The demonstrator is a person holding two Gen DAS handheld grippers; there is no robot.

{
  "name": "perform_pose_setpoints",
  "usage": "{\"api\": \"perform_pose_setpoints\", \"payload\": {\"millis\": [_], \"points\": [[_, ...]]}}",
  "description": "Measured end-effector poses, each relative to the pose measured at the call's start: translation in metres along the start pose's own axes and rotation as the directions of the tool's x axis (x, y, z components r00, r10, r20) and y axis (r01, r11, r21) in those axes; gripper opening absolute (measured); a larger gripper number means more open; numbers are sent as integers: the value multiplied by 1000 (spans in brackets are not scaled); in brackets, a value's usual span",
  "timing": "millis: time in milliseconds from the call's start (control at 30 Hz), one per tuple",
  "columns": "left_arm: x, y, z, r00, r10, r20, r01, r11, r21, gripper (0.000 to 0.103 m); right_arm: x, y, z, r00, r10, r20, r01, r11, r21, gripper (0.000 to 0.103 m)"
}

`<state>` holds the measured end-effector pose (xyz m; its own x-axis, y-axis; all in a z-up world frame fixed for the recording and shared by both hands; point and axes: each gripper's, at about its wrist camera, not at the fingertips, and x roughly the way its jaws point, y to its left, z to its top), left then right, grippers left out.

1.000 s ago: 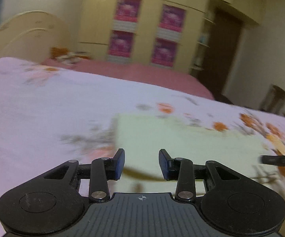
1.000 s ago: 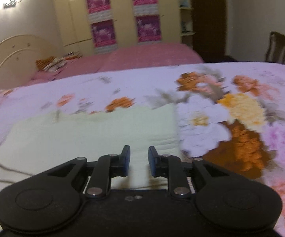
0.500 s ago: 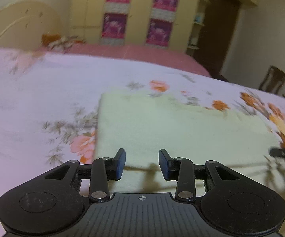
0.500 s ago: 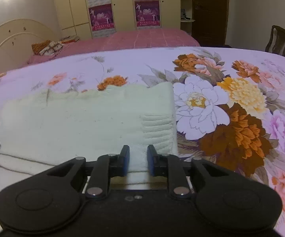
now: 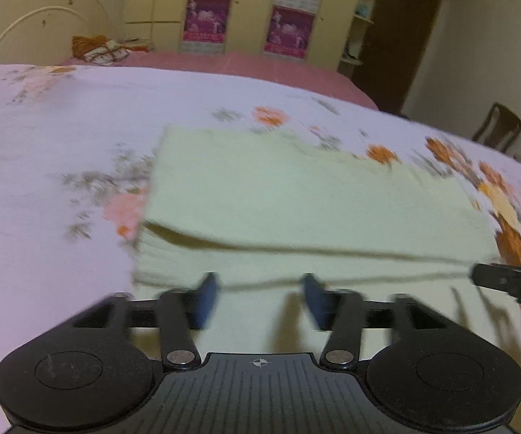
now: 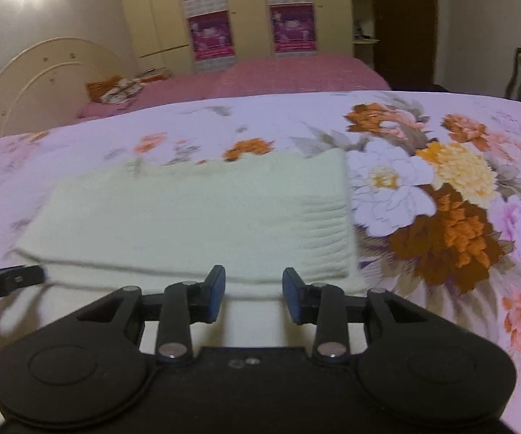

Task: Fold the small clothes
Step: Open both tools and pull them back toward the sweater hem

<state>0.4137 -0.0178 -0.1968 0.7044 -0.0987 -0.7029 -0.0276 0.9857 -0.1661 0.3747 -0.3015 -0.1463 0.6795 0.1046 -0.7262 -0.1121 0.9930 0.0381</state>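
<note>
Both grippers stood with their jaws apart and gripped nothing. On the left gripper [image 5: 258, 298] I read a wide gap, its jaws having just opened further; the fingertips [image 5: 208, 289] were motion-blurred and sat over the near fold edge of the cream knit garment [image 5: 296, 199], with only cloth showing in the gap below. On the right gripper [image 6: 253, 291] I read a narrower gap, also just widened, with nothing pressed between the pads. Its tips hung over the near edge of that garment [image 6: 195, 220], close to the ribbed band [image 6: 327, 233] at the garment's right end.

I saw the garment lying flat, folded into a long rectangle, on the floral bedspread [image 6: 441, 188]. Each camera caught a black tip of the other gripper at the frame edge. Beyond the bedspread I noted a pink bed [image 6: 278, 76], a cream headboard [image 6: 43, 72], wardrobe doors bearing magenta posters [image 5: 206, 18], and a wooden chair [image 5: 497, 126].
</note>
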Motion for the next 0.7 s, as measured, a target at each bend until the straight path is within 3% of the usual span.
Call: {"api": "perform_pose_setpoints", "payload": {"millis": [200,300,633,700], "points": [[2,-20,-18,999,40,-7,-40,997,71,70,-2,18,-17,998,44,-37,-46,998,-50,35],[-1,-24,-20,998,60,-4,-60,994,87,70,8,17,-29,995,18,-98,-27,995,-97,36],[-22,-31,-31,991,131,-22,-130,990,64,70,-15,-3,-43,996,-5,-87,-4,994,-112,36],[-35,-36,-38,993,120,-15,-118,991,65,70,-26,0,-45,996,57,-75,-64,994,-86,39]]}}
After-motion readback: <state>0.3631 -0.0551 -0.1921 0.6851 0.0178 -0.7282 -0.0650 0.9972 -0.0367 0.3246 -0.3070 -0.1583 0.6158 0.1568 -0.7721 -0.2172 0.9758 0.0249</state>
